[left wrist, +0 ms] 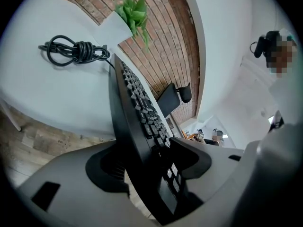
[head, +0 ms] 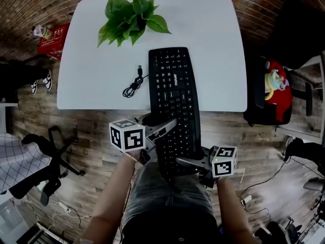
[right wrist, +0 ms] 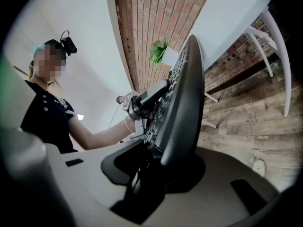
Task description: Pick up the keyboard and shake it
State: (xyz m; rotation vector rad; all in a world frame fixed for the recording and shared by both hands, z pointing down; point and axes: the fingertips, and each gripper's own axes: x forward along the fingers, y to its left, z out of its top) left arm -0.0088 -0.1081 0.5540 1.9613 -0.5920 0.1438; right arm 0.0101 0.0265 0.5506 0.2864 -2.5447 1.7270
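Observation:
A black keyboard (head: pixel 172 95) lies lengthways, its far half on the white table (head: pixel 91 75) and its near half past the front edge over my lap. My left gripper (head: pixel 161 128) is at its left edge. In the left gripper view the keyboard (left wrist: pixel 137 108) stands between the jaws (left wrist: pixel 151 174), with a sliver of floor showing between the lower jaw and its underside. My right gripper (head: pixel 185 161) grips the right edge near the near end. In the right gripper view its jaws (right wrist: pixel 161 164) are closed on the keyboard (right wrist: pixel 184 93).
The keyboard's coiled cable (head: pixel 133 85) lies on the table left of it. A potted plant (head: pixel 129 17) stands at the table's far side. An office chair (head: pixel 51 156) is at the left and a dark bag with a red item (head: pixel 277 95) at the right.

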